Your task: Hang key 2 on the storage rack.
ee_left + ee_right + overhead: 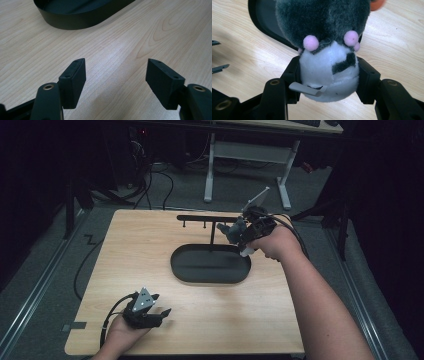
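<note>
Right claw (329, 75) pinching grey-and-white plush toy (327, 50), held above far right end of black oval tray (210, 270). Left claw (116, 82) spread, empty, low over table (150, 250) near front edge.

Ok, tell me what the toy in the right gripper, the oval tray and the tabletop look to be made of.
Toy: soft plush, fuzzy grey and white pile with pink pompoms, squeezed between the right gripper jaws.
Oval tray: probably thin metal or plastic, smooth matte black wall; the look leaves it open.
Tabletop: pale wood or wood-look laminate, with visible grain and a slight sheen.
</note>
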A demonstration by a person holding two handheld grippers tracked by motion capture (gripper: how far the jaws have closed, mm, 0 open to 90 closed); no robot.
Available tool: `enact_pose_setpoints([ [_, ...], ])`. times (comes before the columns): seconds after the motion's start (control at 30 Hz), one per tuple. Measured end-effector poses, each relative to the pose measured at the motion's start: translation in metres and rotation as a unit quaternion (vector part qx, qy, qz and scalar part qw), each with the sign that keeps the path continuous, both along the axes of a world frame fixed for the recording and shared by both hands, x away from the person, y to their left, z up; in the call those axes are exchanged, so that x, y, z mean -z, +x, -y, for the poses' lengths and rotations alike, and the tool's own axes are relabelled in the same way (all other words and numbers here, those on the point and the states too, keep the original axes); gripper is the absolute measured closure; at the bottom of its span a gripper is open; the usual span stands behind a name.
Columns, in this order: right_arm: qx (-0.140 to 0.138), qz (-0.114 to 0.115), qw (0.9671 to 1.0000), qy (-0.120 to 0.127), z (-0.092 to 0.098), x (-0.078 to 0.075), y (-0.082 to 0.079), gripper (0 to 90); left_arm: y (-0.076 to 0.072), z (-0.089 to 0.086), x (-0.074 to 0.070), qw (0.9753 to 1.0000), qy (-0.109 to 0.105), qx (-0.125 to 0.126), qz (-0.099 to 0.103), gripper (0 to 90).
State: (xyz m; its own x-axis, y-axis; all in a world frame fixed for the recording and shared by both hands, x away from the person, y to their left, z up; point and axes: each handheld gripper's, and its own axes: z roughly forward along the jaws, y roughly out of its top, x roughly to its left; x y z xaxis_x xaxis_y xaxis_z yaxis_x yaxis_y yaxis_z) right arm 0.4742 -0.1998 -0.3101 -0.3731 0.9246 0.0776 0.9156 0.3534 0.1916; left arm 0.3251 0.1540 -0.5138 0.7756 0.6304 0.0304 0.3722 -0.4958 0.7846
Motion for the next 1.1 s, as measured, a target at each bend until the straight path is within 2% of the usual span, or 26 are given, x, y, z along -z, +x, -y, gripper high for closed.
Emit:
enact_pose_setpoints([
  [0.1,-0.001,-0.001,1.0000,-0.006,-0.001,0.008,0.000,47.6,0.000,0.000,0.001,1.0000,0.006,0.003,-0.003,32.9],
  [0.27,0.009,0.016,0.9998,-0.004,0.003,0.011,0.003,47.7,0.002,0.001,0.002,1.0000,0.006,0.004,-0.003,33.0],
  [0.33,0.002,0.024,0.9997,0.008,0.003,0.006,0.002,47.9,0.002,0.001,0.003,1.0000,0.007,0.003,-0.003,33.1],
  [0.4,-0.007,0.024,0.9996,0.008,0.001,0.000,0.000,47.9,0.003,0.001,0.003,0.9999,0.009,0.005,-0.004,33.1],
  [0.63,-0.009,0.035,0.9993,0.000,0.000,-0.016,-0.011,47.9,0.002,0.005,0.002,0.9999,0.011,0.012,-0.001,33.3],
  [0.73,-0.004,0.041,0.9991,0.004,0.001,-0.020,-0.012,47.9,0.001,0.005,0.002,0.9998,0.011,0.014,-0.001,33.2],
  [0.8,-0.008,0.033,0.9994,0.010,0.001,-0.020,-0.012,48.0,0.001,0.005,0.002,0.9999,0.010,0.012,-0.001,33.2],
  [1.1,-0.027,0.027,0.9991,0.019,-0.011,-0.017,-0.014,47.9,0.001,0.003,0.002,0.9999,0.012,0.011,-0.003,33.2],
])
